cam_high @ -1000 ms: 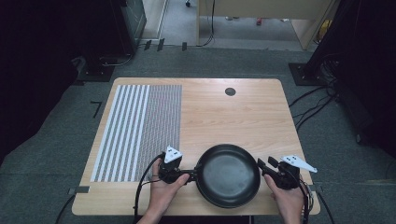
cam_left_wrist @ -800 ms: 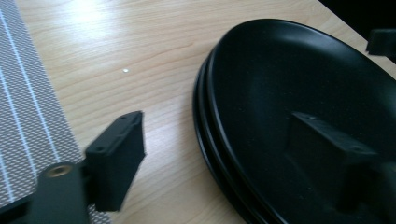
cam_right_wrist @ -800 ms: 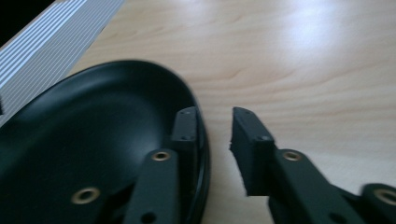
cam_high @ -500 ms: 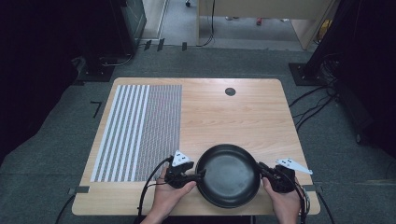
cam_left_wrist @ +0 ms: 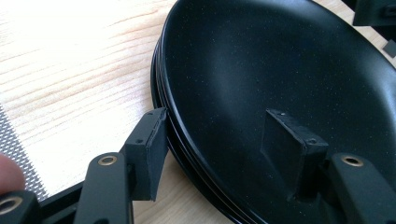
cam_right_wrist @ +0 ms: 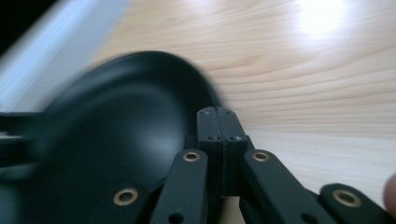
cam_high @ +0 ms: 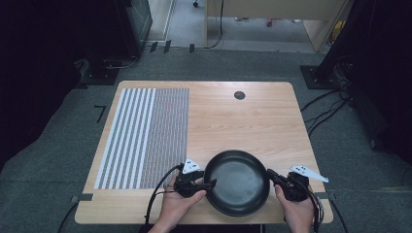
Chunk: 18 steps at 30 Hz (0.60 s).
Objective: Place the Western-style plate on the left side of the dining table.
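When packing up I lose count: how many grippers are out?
2: the left gripper at the left rim of the black plate, the right gripper at its right rim.

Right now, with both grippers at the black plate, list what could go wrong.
1. The left gripper straddles the black plate's rim with its jaws open, so lifting now could let it slip.
2. The right gripper looks shut beside the rim, gripping nothing.
3. The plate sits near the table front edge; a nudge might push it off.
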Tool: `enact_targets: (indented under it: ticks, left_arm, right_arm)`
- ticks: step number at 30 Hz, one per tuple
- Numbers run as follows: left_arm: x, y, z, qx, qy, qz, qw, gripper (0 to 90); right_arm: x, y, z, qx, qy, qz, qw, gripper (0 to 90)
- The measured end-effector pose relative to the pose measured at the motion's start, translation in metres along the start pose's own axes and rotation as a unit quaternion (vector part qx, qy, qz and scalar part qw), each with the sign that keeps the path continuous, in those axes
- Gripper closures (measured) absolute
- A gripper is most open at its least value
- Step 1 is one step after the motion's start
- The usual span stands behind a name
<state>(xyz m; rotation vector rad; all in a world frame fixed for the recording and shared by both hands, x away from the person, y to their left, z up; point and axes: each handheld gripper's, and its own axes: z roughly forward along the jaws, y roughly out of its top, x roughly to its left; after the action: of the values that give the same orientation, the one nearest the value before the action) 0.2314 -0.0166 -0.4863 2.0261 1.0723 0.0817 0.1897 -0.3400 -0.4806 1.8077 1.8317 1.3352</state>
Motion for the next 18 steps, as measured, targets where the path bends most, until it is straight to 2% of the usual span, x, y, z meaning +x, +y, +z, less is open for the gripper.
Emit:
enact_targets:
  ticks: [1, 2, 4, 6, 7, 8, 9, 10, 13, 14, 16, 18]
  left_arm:
    - [0.000, 0.000, 0.000, 0.001, 0.000, 0.000, 1.0000, 40.9]
    - [0.000, 0.000, 0.000, 0.001, -0.001, 0.000, 1.0000, 40.8]
    - [0.000, 0.000, 0.000, 0.001, -0.002, -0.001, 1.0000, 40.5]
    - [0.001, 0.000, -0.001, 0.001, -0.006, -0.002, 1.0000, 40.3]
    - [0.002, -0.001, -0.001, 0.002, -0.004, -0.001, 1.0000, 40.2]
    - [0.002, -0.001, -0.001, 0.002, -0.004, -0.001, 1.0000, 40.1]
    - [0.002, -0.001, 0.000, 0.005, -0.005, -0.003, 1.0000, 40.1]
    - [0.002, -0.002, 0.000, 0.006, -0.006, -0.003, 1.0000, 40.1]
    - [0.001, -0.002, 0.001, 0.006, -0.002, -0.001, 1.0000, 40.2]
    - [0.001, -0.002, 0.000, 0.005, -0.002, -0.003, 1.0000, 40.8]
    - [0.002, -0.002, -0.001, 0.001, -0.005, -0.009, 0.9999, 42.1]
    - [0.003, -0.001, -0.002, -0.001, -0.007, -0.012, 0.9999, 43.8]
  right_arm:
    - [0.002, -0.001, 0.002, 0.007, 0.001, -0.005, 1.0000, 90.0]
    - [0.005, -0.002, 0.004, 0.015, -0.013, -0.015, 0.9997, 89.3]
    - [0.007, -0.003, 0.007, 0.011, -0.022, -0.025, 0.9994, 85.3]
    - [0.005, -0.002, 0.005, -0.005, -0.024, -0.015, 0.9996, 82.4]
    - [0.004, -0.002, 0.003, -0.018, -0.034, -0.012, 0.9992, 81.5]
    - [0.004, -0.002, 0.003, -0.018, -0.034, -0.012, 0.9992, 81.5]
    - [0.000, -0.001, -0.002, -0.034, -0.047, -0.005, 0.9983, 81.0]
    - [-0.003, 0.000, -0.003, -0.034, -0.048, 0.000, 0.9983, 81.0]
    - [-0.006, -0.002, -0.002, -0.020, -0.041, 0.001, 0.9990, 81.4]
    - [-0.004, -0.004, 0.003, -0.002, -0.029, 0.000, 0.9996, 82.7]
    - [-0.001, -0.005, 0.006, 0.001, -0.038, -0.009, 0.9992, 83.6]
    - [-0.001, -0.005, 0.007, 0.003, -0.035, -0.002, 0.9994, 84.4]
